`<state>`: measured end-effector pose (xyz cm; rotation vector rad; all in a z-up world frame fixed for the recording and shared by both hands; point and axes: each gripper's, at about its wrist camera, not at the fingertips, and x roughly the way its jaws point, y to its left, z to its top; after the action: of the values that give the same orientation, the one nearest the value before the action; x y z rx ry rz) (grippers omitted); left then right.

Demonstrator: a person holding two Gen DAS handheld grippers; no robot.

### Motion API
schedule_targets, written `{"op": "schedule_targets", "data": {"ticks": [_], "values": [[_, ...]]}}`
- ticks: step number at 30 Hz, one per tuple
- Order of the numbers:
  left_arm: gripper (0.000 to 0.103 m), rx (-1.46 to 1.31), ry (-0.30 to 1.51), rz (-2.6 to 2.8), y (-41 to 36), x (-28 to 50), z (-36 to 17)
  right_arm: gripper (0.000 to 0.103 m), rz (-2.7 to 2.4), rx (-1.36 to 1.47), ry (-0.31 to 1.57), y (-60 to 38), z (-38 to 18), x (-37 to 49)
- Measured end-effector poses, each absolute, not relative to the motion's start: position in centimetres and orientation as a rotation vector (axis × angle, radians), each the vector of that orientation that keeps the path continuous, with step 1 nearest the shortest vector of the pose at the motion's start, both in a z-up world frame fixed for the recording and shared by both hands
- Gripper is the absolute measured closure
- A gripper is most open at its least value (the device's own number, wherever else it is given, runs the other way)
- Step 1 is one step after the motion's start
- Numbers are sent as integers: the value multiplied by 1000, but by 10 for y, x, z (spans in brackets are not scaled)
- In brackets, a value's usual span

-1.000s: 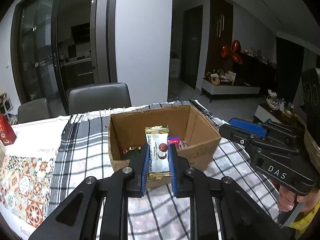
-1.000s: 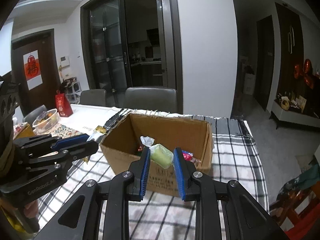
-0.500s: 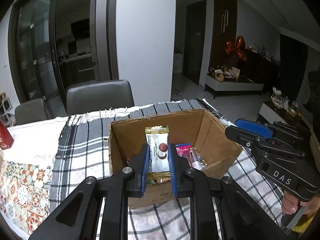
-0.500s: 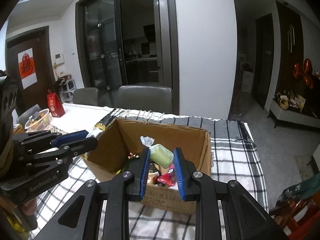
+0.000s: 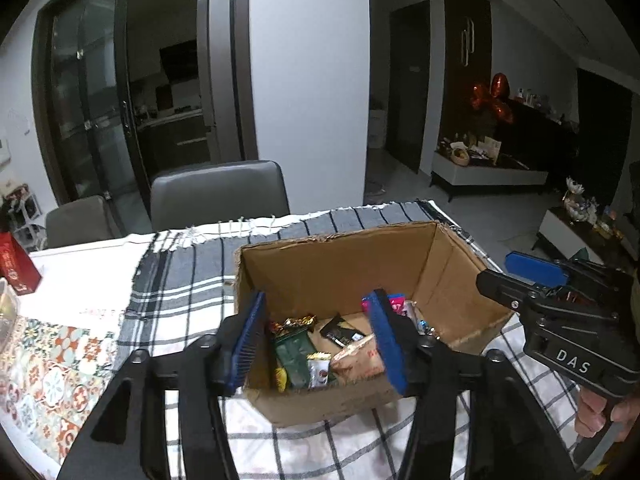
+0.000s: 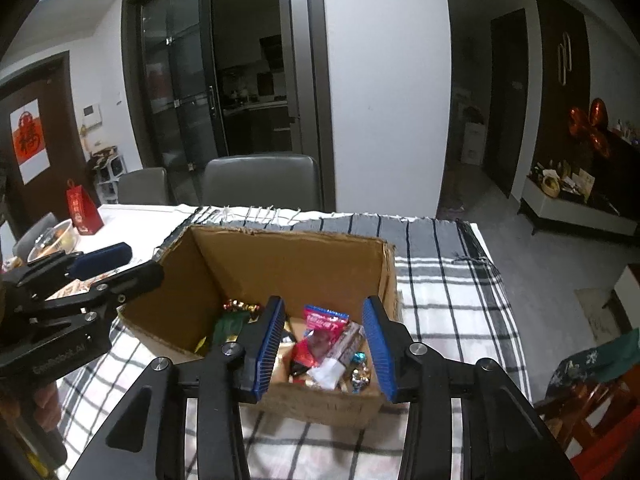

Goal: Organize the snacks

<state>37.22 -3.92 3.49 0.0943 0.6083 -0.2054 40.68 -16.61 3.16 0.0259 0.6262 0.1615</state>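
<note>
An open cardboard box [image 5: 340,264] [image 6: 288,264] stands on the checked tablecloth with several wrapped snacks in it. My left gripper [image 5: 318,332] hangs over the box's near edge, its jaws opening with nothing between the blue pads. Below it in the box lies a white-and-gold bar [image 5: 319,370], beside a green pack [image 5: 294,356] and a black packet [image 5: 342,332]. My right gripper [image 6: 325,340] also hangs over the near edge with jaws opening and empty, above a red packet [image 6: 320,332] and a white wrapper [image 6: 330,372]. Each gripper appears in the other's view: right gripper [image 5: 496,268], left gripper [image 6: 144,260].
Two grey chairs [image 5: 218,194] [image 6: 260,178] stand behind the table. A red gift bag [image 6: 82,212] and a lidded bowl [image 6: 54,238] sit at the far left on a white cloth. A patterned mat [image 5: 44,364] lies left of the checked cloth [image 6: 444,292]. The table's edge runs on the right.
Both grippers moved forward and down over the box, then opened. The white-and-gold bar left my left gripper and the green snack left my right gripper; both dropped into the box.
</note>
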Motion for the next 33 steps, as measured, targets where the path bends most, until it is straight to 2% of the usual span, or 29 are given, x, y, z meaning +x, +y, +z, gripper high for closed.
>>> {"op": "schedule_targets", "data": {"ticks": [1, 5, 8, 12, 14, 18, 20, 25, 28, 33], "values": [[47, 96, 598, -202, -39, 366, 36, 53, 155, 30, 620, -167, 33, 401], [39, 87, 575, -189, -36, 342, 42, 51, 145, 43, 603, -168, 40, 379], [33, 74, 560, -189, -33, 320, 47, 43, 132, 55, 587, -170, 47, 358], [26, 59, 547, -209, -30, 292, 54, 42, 137, 58, 569, -169, 58, 327], [24, 57, 530, -209, -29, 274, 58, 34, 133, 51, 559, -166, 62, 312], [17, 42, 506, -193, -24, 244, 63, 33, 131, 49, 536, -163, 67, 279], [16, 36, 496, -189, -22, 229, 64, 27, 126, 53, 530, -162, 68, 265], [13, 55, 472, -150, -18, 196, 61, 26, 100, 43, 506, -158, 68, 225], [8, 57, 465, -154, -17, 180, 60, 22, 97, 57, 501, -156, 69, 211], [3, 63, 441, -132, -12, 153, 57, 22, 71, 37, 467, -153, 71, 181]]}}
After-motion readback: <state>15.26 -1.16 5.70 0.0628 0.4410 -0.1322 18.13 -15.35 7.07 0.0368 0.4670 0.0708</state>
